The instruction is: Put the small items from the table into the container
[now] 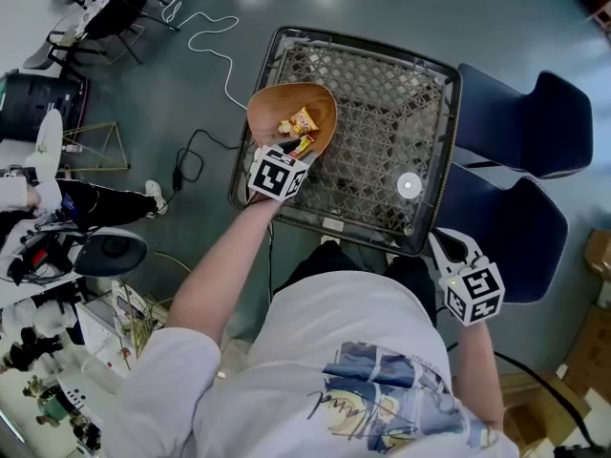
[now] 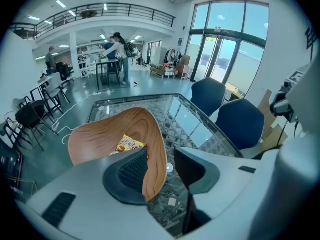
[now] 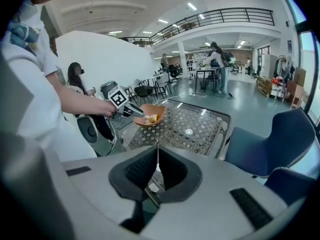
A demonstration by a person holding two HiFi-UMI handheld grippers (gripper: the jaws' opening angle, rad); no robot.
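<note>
Left claw (image 2: 160, 157) parted astride the wooden bowl (image 2: 102, 133) rim, not clamping, right claw (image 3: 156, 155) closed, empty, well apart from bowl

One table (image 1: 382, 103). One wooden bowl (image 1: 291, 113). At least two packets in the bowl: one yellow packet (image 1: 300, 121), one reddish packet (image 1: 301, 146). One white disc (image 1: 409, 185). Two blue chairs (image 1: 535, 122).

head: steeply down | gripper views: along jaws | shared: table (image 1: 382, 103)
</note>
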